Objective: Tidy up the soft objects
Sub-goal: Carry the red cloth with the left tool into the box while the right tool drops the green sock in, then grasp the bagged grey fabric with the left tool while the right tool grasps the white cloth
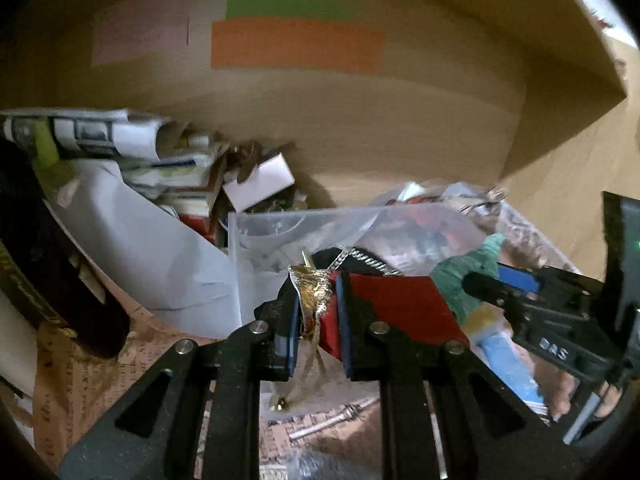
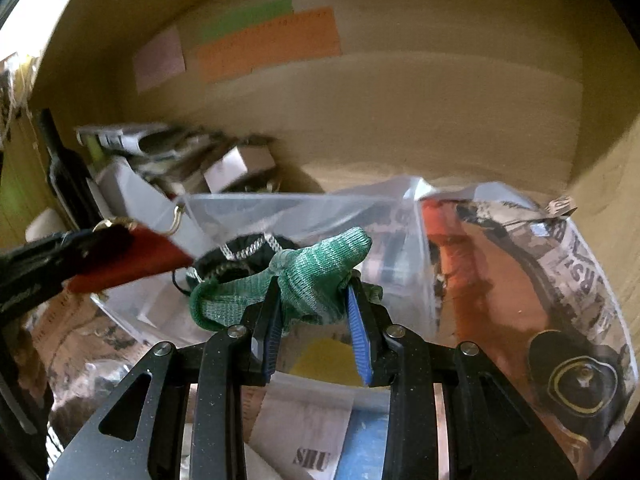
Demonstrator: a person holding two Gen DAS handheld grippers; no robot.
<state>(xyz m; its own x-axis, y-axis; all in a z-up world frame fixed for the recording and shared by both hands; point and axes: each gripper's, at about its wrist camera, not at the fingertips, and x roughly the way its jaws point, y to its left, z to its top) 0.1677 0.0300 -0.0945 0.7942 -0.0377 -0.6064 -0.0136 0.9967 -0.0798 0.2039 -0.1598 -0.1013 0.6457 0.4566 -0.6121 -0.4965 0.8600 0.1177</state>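
My left gripper (image 1: 316, 316) is shut on the gold-trimmed edge of a red pouch (image 1: 400, 304) and holds it above a clear plastic bin (image 1: 256, 224). The pouch also shows in the right wrist view (image 2: 132, 256), at the left. My right gripper (image 2: 312, 320) is shut on a green knitted glove (image 2: 316, 272) and holds it over the same bin (image 2: 224, 208). The glove (image 1: 460, 276) and the right gripper (image 1: 496, 284) show at the right of the left wrist view. A black item with a silver cord (image 2: 240, 252) lies in the bin, behind the glove.
All this sits inside a big cardboard box (image 1: 400, 128) with orange, green and pink labels on its back wall. Rolled papers and small boxes (image 1: 168, 160) pile at the back left. A dark bottle (image 2: 64, 176) stands at the left. A printed bag with orange content (image 2: 520, 280) lies at the right.
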